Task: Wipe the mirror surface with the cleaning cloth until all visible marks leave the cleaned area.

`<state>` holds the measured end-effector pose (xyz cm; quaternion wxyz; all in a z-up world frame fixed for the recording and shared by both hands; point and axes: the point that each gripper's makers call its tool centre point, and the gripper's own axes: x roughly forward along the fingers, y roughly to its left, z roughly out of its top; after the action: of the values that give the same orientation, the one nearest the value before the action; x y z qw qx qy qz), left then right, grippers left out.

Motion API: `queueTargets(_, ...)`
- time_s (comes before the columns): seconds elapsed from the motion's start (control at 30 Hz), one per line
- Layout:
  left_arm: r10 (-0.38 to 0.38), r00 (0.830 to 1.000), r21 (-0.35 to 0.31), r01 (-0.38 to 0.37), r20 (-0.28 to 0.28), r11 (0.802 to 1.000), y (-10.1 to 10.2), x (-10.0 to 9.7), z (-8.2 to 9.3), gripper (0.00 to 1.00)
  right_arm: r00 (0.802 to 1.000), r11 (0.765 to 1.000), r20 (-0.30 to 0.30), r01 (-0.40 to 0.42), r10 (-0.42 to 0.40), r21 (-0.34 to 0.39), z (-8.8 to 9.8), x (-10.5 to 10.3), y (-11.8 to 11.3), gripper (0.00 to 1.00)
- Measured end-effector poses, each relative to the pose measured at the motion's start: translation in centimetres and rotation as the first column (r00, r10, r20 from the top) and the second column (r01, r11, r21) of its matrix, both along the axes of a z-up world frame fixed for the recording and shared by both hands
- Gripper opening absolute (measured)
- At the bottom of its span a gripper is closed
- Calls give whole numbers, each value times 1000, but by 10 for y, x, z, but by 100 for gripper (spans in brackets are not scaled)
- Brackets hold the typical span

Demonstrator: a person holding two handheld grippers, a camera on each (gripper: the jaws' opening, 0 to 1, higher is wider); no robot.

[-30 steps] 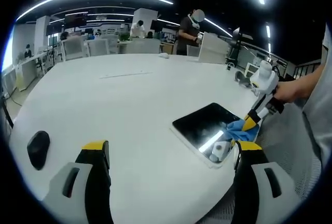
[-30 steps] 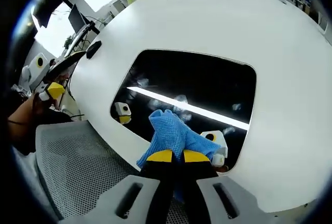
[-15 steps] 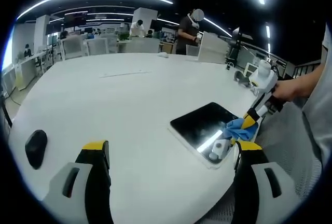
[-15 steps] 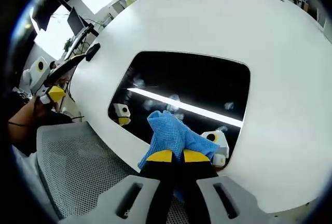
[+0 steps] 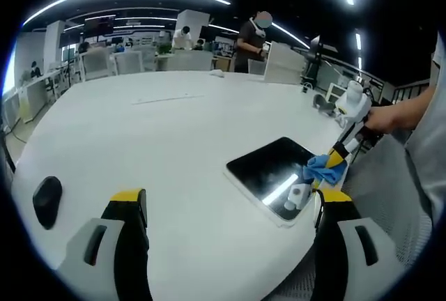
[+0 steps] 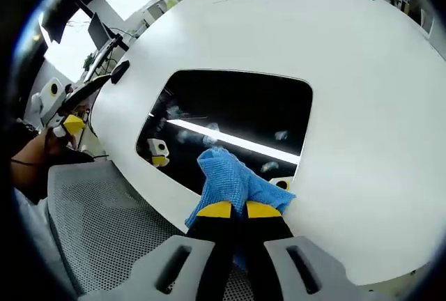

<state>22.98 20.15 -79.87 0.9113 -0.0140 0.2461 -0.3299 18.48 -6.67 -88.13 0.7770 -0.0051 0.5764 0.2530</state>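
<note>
A dark rectangular mirror (image 6: pixel 230 123) lies flat on the white round table (image 6: pixel 362 85), near its edge; pale smudges dot its glass. My right gripper (image 6: pixel 232 210) is shut on a blue cleaning cloth (image 6: pixel 230 182), which rests on the mirror's near edge. In the left gripper view the mirror (image 5: pixel 268 168) sits at the right, with the cloth (image 5: pixel 323 168) and the right gripper (image 5: pixel 339 155) at its far right corner, held by a hand. My left gripper (image 5: pixel 226 207) hovers open over the table with nothing between its fingers.
A black computer mouse (image 5: pixel 47 201) lies at the table's left. A grey mesh chair seat (image 6: pixel 104 224) sits below the table edge. People and desks stand far behind the table. The left gripper (image 6: pixel 70 123) shows beyond the table edge.
The right gripper has drawn the cloth toward the mirror's near right corner; the mirror sits further left in the right gripper view. The left gripper has barely moved.
</note>
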Motion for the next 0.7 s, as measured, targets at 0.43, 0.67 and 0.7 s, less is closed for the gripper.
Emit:
queueTargets(0.43,-4,1000,3,4,8,1000,0,1,3,99,999,999,25,33,-33,-12,0,3,-1,0)
queueTargets(0.67,-5,1000,13,4,7,1000,7,-1,3,99,995,997,71,68,-66,-38,1,18,-10,0)
queueTargets(0.7,-5,1000,13,4,8,1000,7,-1,3,99,995,997,76,66,-63,-42,1,19,-10,0)
